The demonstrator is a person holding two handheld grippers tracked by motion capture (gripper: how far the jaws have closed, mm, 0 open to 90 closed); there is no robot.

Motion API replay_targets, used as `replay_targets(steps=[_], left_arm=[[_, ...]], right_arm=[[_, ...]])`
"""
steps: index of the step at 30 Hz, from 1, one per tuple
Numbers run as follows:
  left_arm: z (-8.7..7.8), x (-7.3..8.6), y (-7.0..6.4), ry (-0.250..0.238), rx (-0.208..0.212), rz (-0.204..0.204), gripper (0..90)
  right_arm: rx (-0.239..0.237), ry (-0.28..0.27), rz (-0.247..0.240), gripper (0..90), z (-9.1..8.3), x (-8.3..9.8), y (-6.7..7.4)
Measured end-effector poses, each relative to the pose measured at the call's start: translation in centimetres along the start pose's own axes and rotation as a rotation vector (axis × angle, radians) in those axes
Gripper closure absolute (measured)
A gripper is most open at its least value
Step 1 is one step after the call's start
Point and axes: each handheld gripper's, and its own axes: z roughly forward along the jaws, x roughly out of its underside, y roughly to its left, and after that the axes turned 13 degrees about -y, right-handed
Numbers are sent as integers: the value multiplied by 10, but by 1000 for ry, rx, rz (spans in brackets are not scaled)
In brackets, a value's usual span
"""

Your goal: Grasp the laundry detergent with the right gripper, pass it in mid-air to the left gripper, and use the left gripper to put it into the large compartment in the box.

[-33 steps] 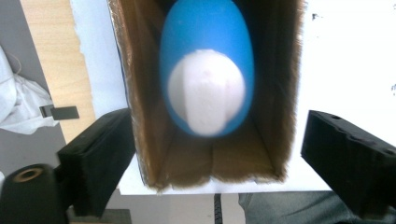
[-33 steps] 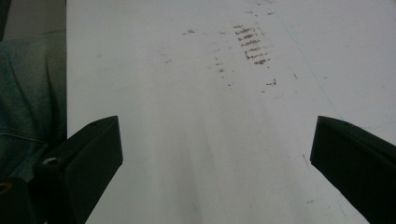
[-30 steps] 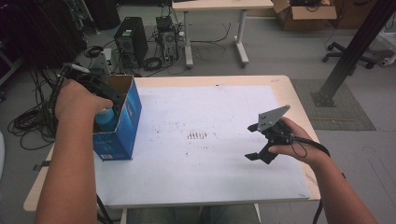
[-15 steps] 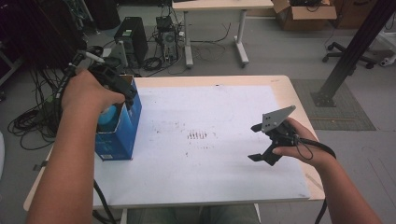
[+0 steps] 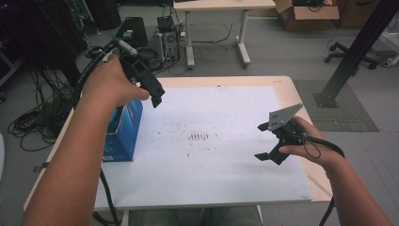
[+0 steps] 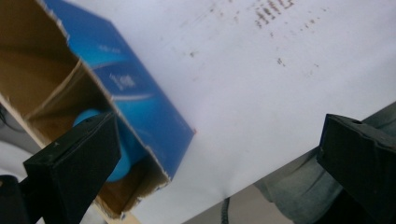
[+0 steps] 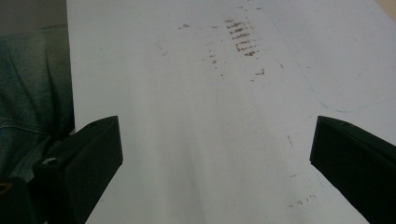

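Since the earlier frame the left gripper (image 5: 153, 94) had lifted off the blue box (image 5: 123, 134) toward the upper left of the high view, its jaws having just been opening wide with nothing between them. The light blue ball (image 6: 112, 154) lay inside that open-topped box at the table's left edge. It looked light, smooth and apt to roll, best pinched across its middle; the right gripper (image 5: 270, 153) hung open and empty.

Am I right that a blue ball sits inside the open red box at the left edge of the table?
Not quite: the box is blue, not red. The left gripper view shows its blue outside and brown cardboard inside, with the blue ball lying in it. The high view shows the same box at the table's left edge.
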Motion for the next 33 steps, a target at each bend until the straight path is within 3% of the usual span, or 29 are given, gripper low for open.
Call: replay_targets(steps=[1, 5, 6, 10, 12, 13, 14, 15, 16, 19, 22, 23, 33], left_arm=[[1, -3, -6, -5, 8, 35, 2], [3, -8, -16, 10, 37, 109, 3], [3, -8, -16, 10, 37, 109, 3], [6, -10, -26, 20, 64, 207, 2], [7, -10, -27, 25, 70, 222, 2], [9, -10, -30, 34, 76, 260, 2], [9, -10, -30, 34, 76, 260, 2], [11, -10, -33, 39, 89, 299, 2], [11, -10, -33, 39, 89, 299, 2], [15, -7, -39, 48, 119, 382, 3], [18, -5, -42, 53, 140, 415, 3], [22, -4, -46, 54, 157, 462, 2], [48, 3, -56, 54, 219, 561, 3]], right_arm=[[0, 4, 3, 27, 0, 0, 0], [-1, 12, 4, 27, 2, 1, -2], [-1, 12, 4, 27, 2, 1, -2], [-6, 27, 6, 27, 4, 2, -4], [-7, 30, 7, 27, 4, 2, -4], [-8, 34, 7, 27, 5, 1, -5], [-8, 34, 7, 27, 5, 1, -5], [-10, 39, 5, 27, 6, 0, -5], [-10, 39, 5, 27, 6, 0, -5], [-15, 54, -1, 27, 9, -2, -5], [-16, 63, -4, 27, 10, -3, -5], [-17, 79, -4, 27, 11, -4, -4], [-27, 124, -11, 28, 17, -8, -10]])
